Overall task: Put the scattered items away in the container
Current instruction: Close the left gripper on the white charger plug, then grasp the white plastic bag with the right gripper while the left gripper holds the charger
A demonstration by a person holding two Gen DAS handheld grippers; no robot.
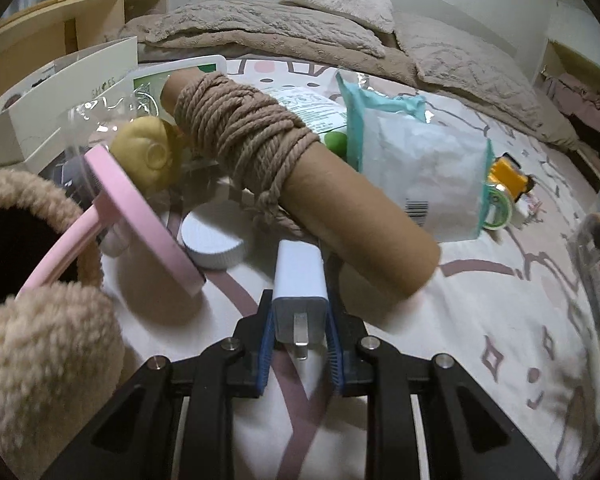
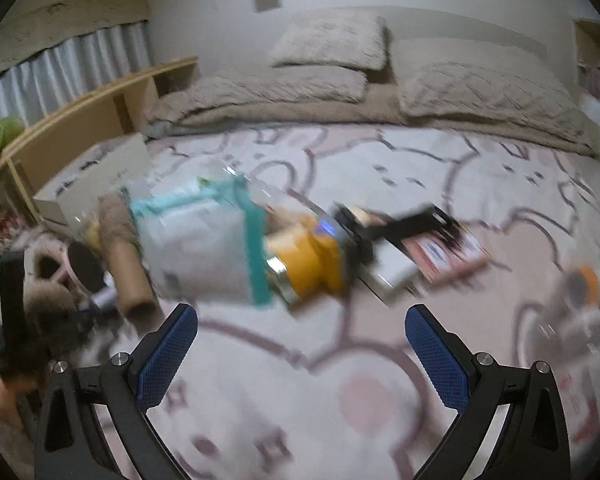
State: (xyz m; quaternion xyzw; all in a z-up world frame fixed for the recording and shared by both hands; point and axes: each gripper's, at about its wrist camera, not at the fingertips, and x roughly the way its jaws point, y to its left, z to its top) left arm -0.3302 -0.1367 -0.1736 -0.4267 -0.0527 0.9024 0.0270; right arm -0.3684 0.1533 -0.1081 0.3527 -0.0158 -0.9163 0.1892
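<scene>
Faint grey lettering on the side of a white cardboard box (image 1: pixel 72 92), too small to spell out. Printed barcode on a white plastic packet (image 1: pixel 428 168), digits illegible. Green-and-white label (image 1: pixel 312 108) behind a cardboard tube (image 1: pixel 340 208), print unreadable.

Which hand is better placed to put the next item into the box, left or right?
Left. Its tool is already shut on the white charger, and the open white box sits close by, beyond the pink mirror. The right tool stands open with nothing between its pads.
</scene>
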